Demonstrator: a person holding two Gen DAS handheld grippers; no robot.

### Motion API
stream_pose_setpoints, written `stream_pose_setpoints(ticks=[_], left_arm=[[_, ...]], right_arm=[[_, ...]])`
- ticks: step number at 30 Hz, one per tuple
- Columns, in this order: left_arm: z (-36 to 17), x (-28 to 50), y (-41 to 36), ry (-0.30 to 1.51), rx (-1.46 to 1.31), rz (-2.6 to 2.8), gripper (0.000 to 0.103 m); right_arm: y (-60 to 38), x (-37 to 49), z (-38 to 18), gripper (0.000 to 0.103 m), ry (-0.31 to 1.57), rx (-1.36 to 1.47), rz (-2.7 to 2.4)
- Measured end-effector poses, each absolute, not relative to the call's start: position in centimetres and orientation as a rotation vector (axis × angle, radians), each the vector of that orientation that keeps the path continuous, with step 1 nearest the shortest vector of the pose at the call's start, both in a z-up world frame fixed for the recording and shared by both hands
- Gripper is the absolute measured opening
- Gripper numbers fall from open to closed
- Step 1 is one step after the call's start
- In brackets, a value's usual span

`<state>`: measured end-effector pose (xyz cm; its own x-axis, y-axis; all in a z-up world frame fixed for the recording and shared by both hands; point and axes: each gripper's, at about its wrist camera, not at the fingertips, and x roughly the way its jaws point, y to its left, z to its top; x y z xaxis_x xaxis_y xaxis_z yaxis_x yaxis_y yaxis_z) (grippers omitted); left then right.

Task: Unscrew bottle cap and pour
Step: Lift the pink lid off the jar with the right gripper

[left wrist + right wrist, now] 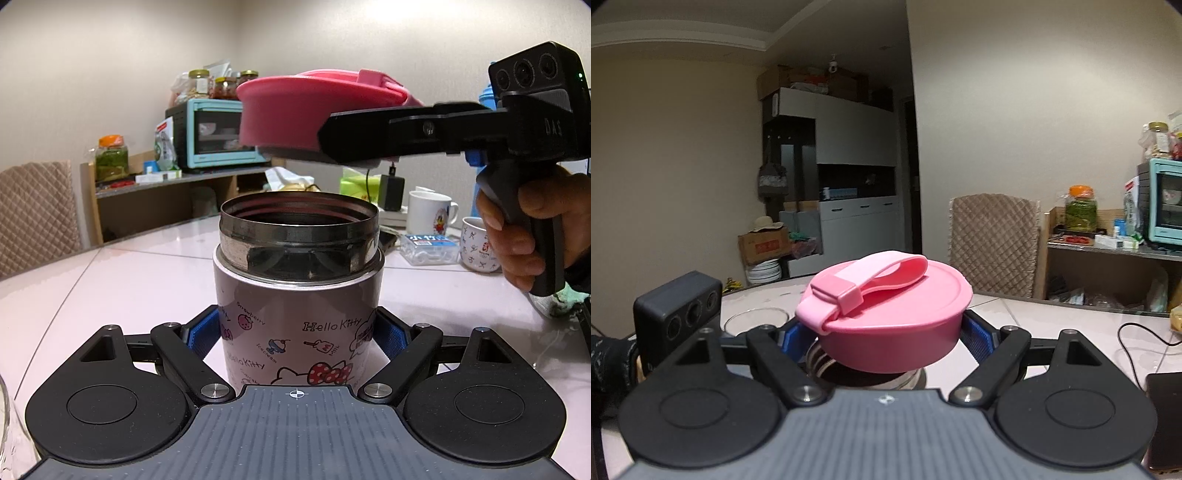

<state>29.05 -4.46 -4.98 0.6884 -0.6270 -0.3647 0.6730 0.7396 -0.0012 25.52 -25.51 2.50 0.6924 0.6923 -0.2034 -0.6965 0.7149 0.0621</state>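
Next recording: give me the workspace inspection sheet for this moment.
Surface: pale glossy table.
Job's things: Hello Kitty flask upright, mouth open; pink lid lifted off above it; glass bowl beyond.
Clutter: two mugs, small box, tissue pack.
Grippers: left gripper clamps flask; right gripper clamps lid.
Cables: black cable, charger.
Surroundings: padded chair, shelf with teal oven, jars.

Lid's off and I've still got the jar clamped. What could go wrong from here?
1. The pink lid hangs tilted over the open jar mouth; it may knock the metal rim.
2. The right hand-held gripper grips only the lid's smooth sides, so it could slip.
3. Mugs and a charger cable stand close by; swinging the lid aside may hit them.
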Motion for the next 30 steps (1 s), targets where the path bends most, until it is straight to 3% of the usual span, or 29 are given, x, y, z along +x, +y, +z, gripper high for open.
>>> stream_pose_setpoints(ticks=[30], left_arm=[[-5.1,29.1,-4.3,0.355,0.139,-0.728,0.09]], right_arm=[[-28.6,24.0,0.8,0.084,0.243,0.028,0.466]])
